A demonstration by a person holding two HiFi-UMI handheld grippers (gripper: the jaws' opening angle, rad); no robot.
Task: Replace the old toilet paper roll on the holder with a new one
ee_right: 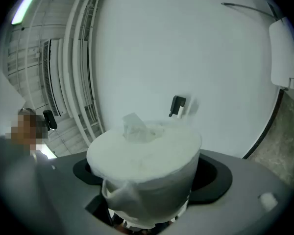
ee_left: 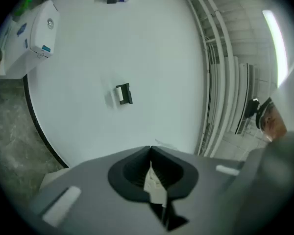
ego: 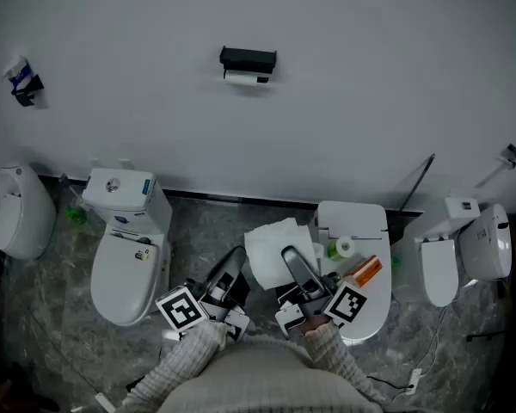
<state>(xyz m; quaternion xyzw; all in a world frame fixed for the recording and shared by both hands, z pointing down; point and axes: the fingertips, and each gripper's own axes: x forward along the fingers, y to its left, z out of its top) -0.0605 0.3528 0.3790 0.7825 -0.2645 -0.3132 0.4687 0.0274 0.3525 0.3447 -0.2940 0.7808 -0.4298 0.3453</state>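
Carrying the new toilet paper roll [ee_right: 144, 160] near the person, the right gripper [ego: 294, 267] has its jaws spread wide and clamped on it. The left gripper [ee_left: 151, 173] is closed, with nothing clearly held. On the far wall, the holder [ego: 248, 58] keeps the old roll [ego: 245, 77], so the next move is probably pulling that off.

Head view dim, flat, grey-blue: wall [ego: 370, 76] evenly lit, floor [ego: 60, 317] darker, corners vignetted. 2 gripper views show heavy fisheye, black round edges and bent lines. Overexposed light strip [ee_left: 274, 38] glares. Close-up toilet paper roll [ee_right: 144, 160] soft, washed out.
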